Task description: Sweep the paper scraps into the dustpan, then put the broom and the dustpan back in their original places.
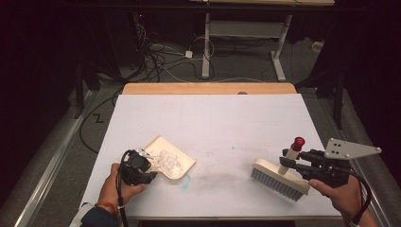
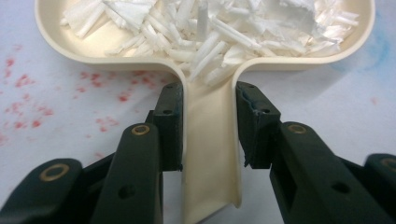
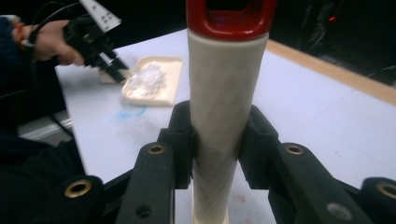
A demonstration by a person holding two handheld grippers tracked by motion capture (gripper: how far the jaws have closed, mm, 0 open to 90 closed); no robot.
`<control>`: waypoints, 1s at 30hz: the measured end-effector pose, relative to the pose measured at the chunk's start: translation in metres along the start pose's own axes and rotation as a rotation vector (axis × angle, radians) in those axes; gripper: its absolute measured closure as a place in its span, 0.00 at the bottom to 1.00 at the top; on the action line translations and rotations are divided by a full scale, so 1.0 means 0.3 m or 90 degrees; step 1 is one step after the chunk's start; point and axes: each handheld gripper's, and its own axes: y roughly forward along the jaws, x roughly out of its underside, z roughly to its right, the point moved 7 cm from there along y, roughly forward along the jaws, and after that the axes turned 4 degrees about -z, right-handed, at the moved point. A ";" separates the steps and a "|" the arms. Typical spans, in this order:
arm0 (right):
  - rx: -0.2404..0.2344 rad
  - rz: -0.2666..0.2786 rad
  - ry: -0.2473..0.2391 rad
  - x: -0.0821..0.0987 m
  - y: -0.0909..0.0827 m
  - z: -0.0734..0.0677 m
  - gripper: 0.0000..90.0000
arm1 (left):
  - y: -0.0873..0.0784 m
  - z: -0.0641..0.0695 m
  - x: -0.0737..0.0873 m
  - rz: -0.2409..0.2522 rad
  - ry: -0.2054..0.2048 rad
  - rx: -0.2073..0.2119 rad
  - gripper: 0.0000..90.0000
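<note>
A cream dustpan (image 1: pixel 177 158) lies at the table's front left with a heap of white paper shreds (image 1: pixel 168 163) in it. My left gripper (image 1: pixel 151 166) is shut on the dustpan's handle (image 2: pixel 210 140), one pad on each side of it, and the shreds (image 2: pixel 210 28) lie just ahead. At the front right a cream hand brush (image 1: pixel 279 177) with grey bristles stands on the table. My right gripper (image 1: pixel 287 159) is shut on its upright handle (image 3: pixel 224 93) below the red cap (image 3: pixel 231 18). The right gripper view also has the dustpan (image 3: pixel 152 81) and the left gripper (image 3: pixel 112 65) farther off.
A white sheet (image 1: pixel 213 123) covers the table, with a wooden strip (image 1: pixel 208 88) along the far edge. A blue smudge (image 1: pixel 185 182) and a grey smear (image 1: pixel 222 177) mark the front middle. Red specks (image 2: pixel 28 102) dot the sheet beside the pan. Cables and another table's legs (image 1: pixel 206 47) lie beyond.
</note>
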 end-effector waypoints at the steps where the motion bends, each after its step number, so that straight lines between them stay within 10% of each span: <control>1: -0.009 -0.006 0.003 0.004 0.000 0.002 0.78 | 0.000 -0.005 0.001 0.001 -0.006 0.000 0.70; 9: -0.028 -0.043 -0.003 0.029 0.031 0.010 0.78 | 0.018 -0.100 0.001 0.017 -0.090 -0.035 0.70; 15: -0.003 -0.048 0.002 0.017 0.062 0.051 0.77 | 0.026 -0.087 -0.011 0.029 -0.111 -0.032 0.61; 30: 0.113 -0.068 0.064 -0.015 0.196 0.242 0.68 | -0.003 0.071 0.020 0.069 -0.008 0.001 0.40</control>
